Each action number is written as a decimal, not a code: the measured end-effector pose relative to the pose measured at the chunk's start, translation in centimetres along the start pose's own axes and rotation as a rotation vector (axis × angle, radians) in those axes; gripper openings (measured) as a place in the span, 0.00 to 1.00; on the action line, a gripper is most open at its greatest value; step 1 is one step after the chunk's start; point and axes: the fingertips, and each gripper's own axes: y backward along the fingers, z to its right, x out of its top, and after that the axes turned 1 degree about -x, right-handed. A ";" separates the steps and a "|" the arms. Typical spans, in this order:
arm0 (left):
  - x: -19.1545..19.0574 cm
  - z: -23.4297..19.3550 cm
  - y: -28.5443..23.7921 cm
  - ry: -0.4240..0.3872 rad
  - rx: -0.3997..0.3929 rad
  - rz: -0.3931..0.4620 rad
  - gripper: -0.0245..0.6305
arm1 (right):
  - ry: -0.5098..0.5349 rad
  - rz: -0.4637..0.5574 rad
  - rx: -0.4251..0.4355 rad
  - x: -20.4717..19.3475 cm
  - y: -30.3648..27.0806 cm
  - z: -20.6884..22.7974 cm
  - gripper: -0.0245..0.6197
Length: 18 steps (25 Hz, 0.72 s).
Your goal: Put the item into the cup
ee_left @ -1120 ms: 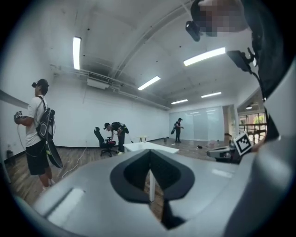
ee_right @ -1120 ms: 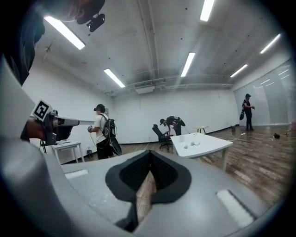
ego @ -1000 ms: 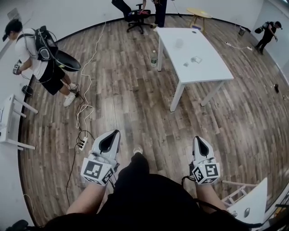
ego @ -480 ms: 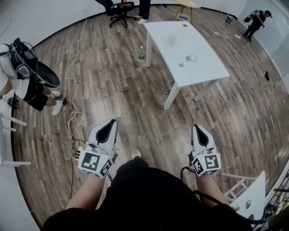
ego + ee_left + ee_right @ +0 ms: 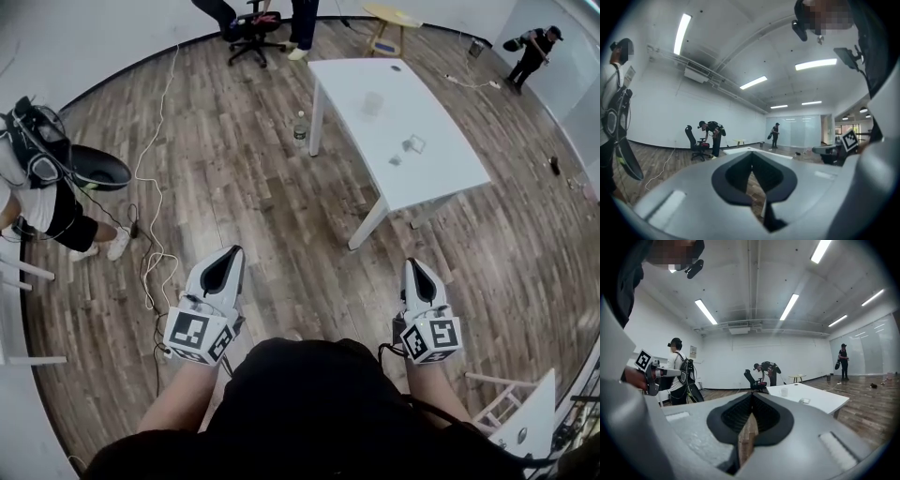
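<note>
Bright, even light falls from long ceiling strips (image 5: 683, 33), which burn as white glare in both gripper views. The wooden floor (image 5: 262, 216) has a soft sheen, with only faint shadow under the white table (image 5: 441, 176), whose top is nearly washed out. Every view bows strongly at the edges and darkens at the corners. Close up, the left gripper (image 5: 751, 159) and right gripper (image 5: 751, 399) look soft and unfocused.

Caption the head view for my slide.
Left hand-held gripper and right hand-held gripper, both shut, face a table bearing a cup.
</note>
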 end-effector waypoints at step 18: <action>1.0 -5.3 -3.3 0.016 0.014 -0.010 0.04 | -0.032 -0.061 -0.006 -1.8 -5.7 -0.2 0.04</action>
